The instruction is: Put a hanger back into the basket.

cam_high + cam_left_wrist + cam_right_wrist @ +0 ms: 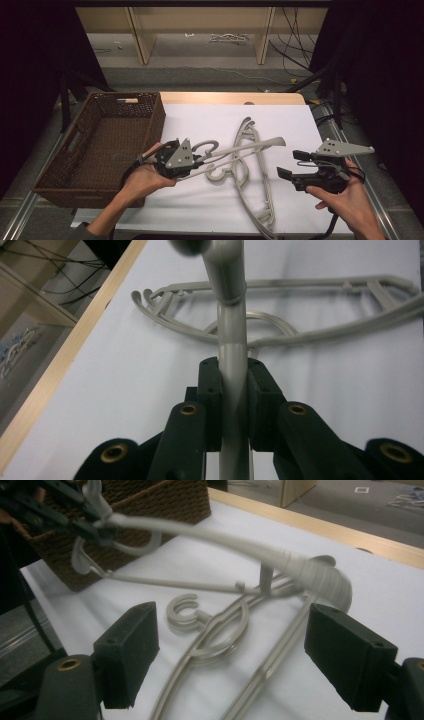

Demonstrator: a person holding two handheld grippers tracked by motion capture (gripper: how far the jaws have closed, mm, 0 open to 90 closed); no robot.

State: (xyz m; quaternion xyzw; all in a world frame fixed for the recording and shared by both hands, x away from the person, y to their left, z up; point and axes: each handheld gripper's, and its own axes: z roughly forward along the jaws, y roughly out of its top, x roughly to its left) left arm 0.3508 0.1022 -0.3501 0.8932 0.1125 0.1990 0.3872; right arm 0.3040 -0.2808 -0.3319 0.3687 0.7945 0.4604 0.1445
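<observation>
Two grey hangers: the left gripper (202, 161), frame centre, clamps the raised hanger (240, 149); the right gripper (289, 165) gapes empty beside the flat hanger (250, 165).

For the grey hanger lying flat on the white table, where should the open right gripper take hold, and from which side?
Probably the hanger on the table is best taken at its slim arm bar nearest the right gripper, coming from above with jaws across the bar. It lies flat, so only the top is exposed. The neck is crossed by the lifted hanger in the left gripper.
</observation>
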